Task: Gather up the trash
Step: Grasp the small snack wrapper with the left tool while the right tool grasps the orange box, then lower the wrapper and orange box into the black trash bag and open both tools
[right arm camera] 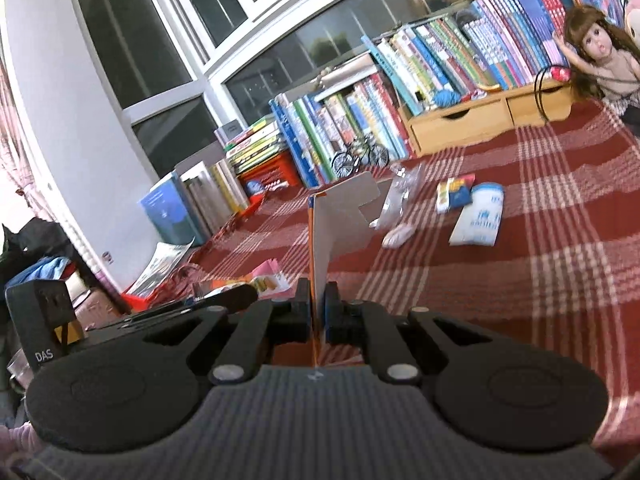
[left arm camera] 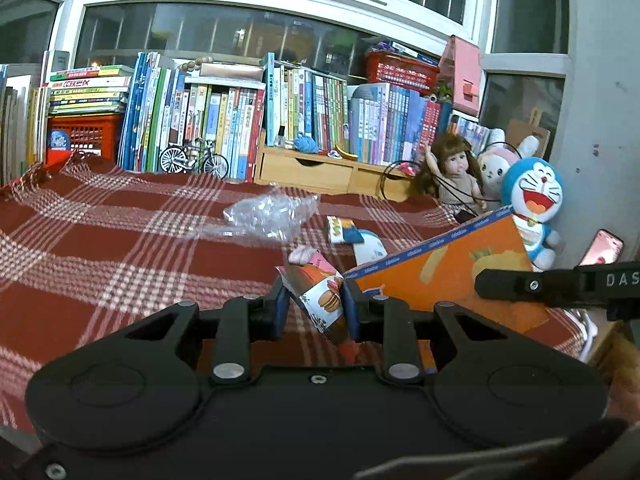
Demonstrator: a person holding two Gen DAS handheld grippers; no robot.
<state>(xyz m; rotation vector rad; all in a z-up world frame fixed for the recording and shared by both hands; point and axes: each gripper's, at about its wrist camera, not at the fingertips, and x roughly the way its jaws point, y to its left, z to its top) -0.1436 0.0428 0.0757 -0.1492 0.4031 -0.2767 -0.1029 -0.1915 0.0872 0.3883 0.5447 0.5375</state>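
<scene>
Trash is half gathered: your left gripper [left arm camera: 314, 304] pinches a snack packet [left arm camera: 320, 300] at frame centre, your right gripper [right arm camera: 318, 312] clamps a flat orange box [right arm camera: 320, 240] edge-on. Thin grips may slip; clear plastic [left arm camera: 272, 216] and wrappers [right arm camera: 478, 220] remain mid-blanket [left arm camera: 120, 240].

Both my grippers clamped — pointing slightly down.
Left gripper [left arm camera: 314, 300] pinches narrowly; right gripper [right arm camera: 318, 308] fully closed.
</scene>
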